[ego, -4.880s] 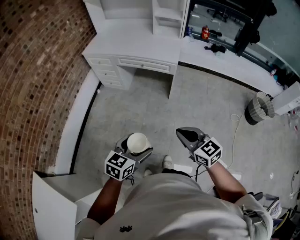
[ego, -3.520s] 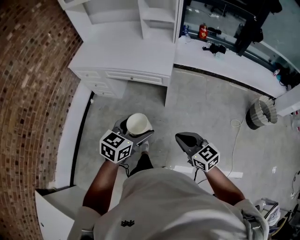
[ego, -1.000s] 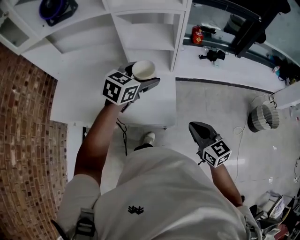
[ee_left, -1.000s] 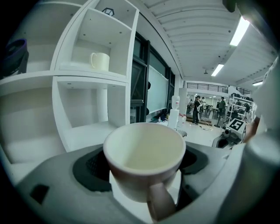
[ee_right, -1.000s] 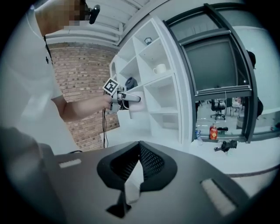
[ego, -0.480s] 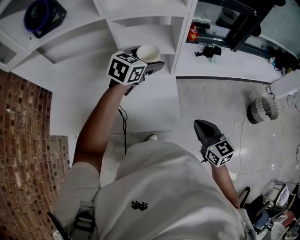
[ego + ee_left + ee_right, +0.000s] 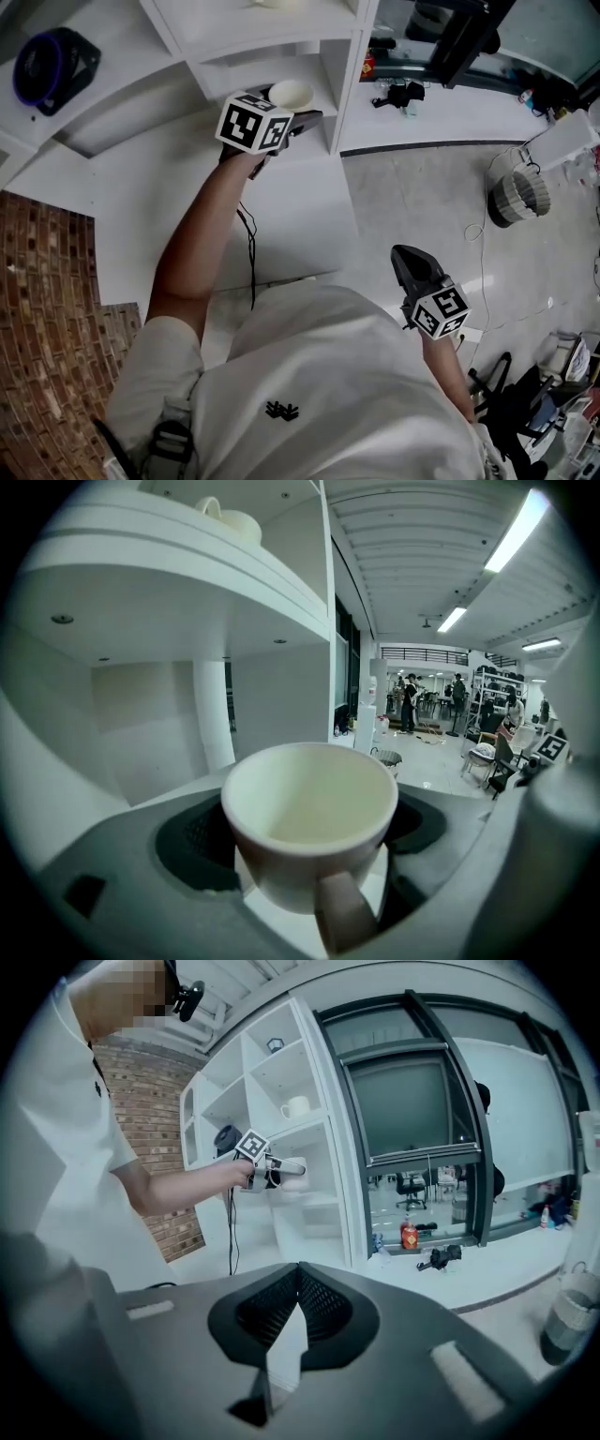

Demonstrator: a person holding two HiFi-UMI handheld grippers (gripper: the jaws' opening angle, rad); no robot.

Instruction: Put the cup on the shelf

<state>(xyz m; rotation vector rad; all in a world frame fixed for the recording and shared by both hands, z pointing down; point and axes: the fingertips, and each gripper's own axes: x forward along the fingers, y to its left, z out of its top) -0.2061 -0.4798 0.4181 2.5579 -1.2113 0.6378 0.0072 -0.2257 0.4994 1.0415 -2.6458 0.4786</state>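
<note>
A: Where's the cup [image 7: 309,803]?

B: In the left gripper [image 7: 300,112], upright, with the jaws spread wide and pressing on its sides. The left gripper view looks straight into its pale inside, and the handle points back at the camera.

A: And where is it against the shelf [image 7: 281,52]?

B: It's raised over the white counter [image 7: 197,216], at the mouth of a lower compartment. In the head view it's only a pale rim past the gripper. The left gripper view adds a shelf board [image 7: 169,569] overhead and the compartment's back wall beyond.

A: Is it resting on anything?

B: I can't tell. No view shows its base.

A: Is there anything on that board above?

B: A white mug [image 7: 296,1106] (the right gripper view catches it best, side-on, one level above the outstretched arm [image 7: 178,1185]). The left gripper view shows just its top over the board's edge.

A: And the right gripper [image 7: 298,1274]?

B: Its jaws are together with nothing between them. The head view puts it low at the person's side, over the floor [image 7: 422,178], well apart from the shelf.

A: What else is around?

B: There's a dark round object [image 7: 52,66] in a compartment further left. A brick wall [image 7: 47,328] runs beside the counter, and a ribbed bin [image 7: 514,197] stands on the floor to the right.
</note>
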